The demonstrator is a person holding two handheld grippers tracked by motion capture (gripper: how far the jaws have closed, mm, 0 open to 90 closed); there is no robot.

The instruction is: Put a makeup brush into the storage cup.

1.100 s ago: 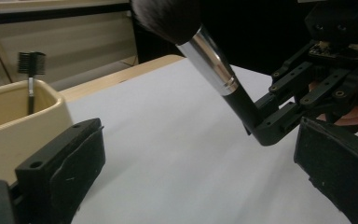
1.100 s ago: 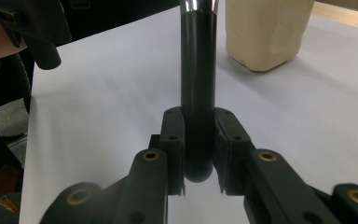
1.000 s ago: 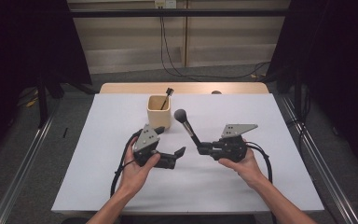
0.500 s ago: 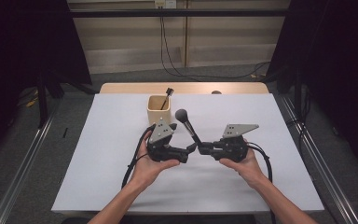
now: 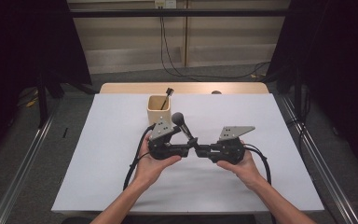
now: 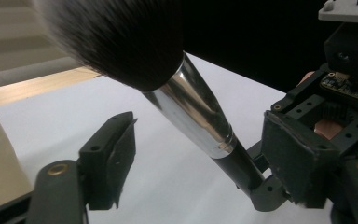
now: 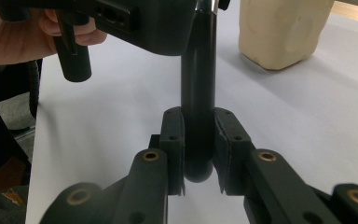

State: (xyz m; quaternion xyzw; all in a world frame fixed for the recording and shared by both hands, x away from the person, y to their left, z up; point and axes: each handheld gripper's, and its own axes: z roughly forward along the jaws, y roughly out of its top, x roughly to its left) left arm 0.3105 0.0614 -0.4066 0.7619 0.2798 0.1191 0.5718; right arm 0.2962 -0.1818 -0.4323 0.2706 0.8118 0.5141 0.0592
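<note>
Between the right gripper's [image 7: 199, 154] fingers sits the butt of the makeup brush [image 5: 182, 125], clamped tight, its handle rising aslant toward the cup [image 5: 158, 108]. Left gripper [image 6: 200, 154] faces it, fingers [image 6: 114, 156] just closing, parted either side of the silver ferrule, not yet touching. Both hands hover mid-bench [image 5: 261, 186].

Black-handled makeup brush [image 5: 182, 127] with silver ferrule and dark bristles, tilted, bristle end up, above white table
</note>
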